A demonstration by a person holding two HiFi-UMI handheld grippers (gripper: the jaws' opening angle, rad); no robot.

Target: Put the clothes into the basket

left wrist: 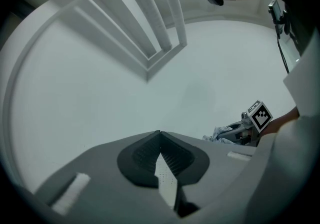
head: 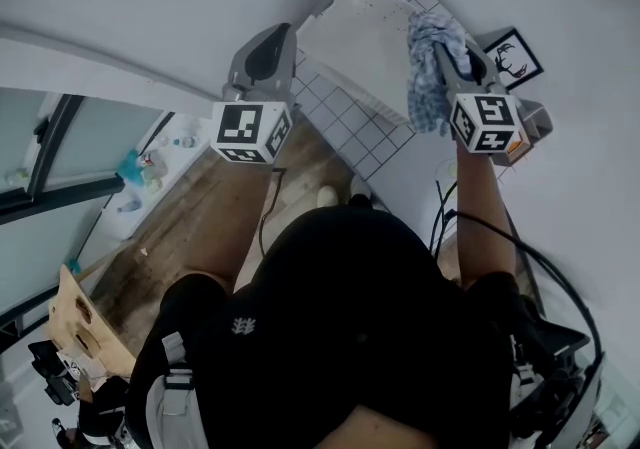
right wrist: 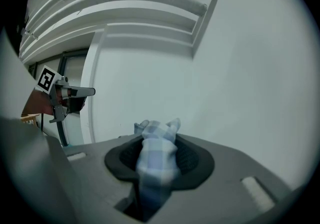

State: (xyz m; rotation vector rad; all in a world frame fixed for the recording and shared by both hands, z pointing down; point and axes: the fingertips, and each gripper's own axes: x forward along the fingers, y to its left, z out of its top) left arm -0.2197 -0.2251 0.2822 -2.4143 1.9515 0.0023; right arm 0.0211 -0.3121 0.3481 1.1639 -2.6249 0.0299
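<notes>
A blue-and-white checked cloth (head: 430, 77) hangs from my right gripper (head: 447, 49), which is held up over the white basket (head: 345, 37). Seen from the right gripper view, the cloth (right wrist: 157, 150) is bunched between the dark pads (right wrist: 192, 160) and sticks out past the tips; the right gripper (right wrist: 156, 135) is shut on it. My left gripper (head: 274, 37) hovers at the basket's left edge, with nothing in it. Its jaws meet at the tips in the left gripper view, so the left gripper (left wrist: 160, 134) is shut. That view also shows the right gripper (left wrist: 239, 130) off to the right.
The basket stands on white tiled floor (head: 345, 127) that meets wood flooring (head: 190, 237). A framed picture (head: 513, 59) leans at the far right. Cardboard (head: 80, 322) lies at the lower left, cables (head: 445, 222) run on the right. White slatted beams (left wrist: 150, 18) fill both gripper views.
</notes>
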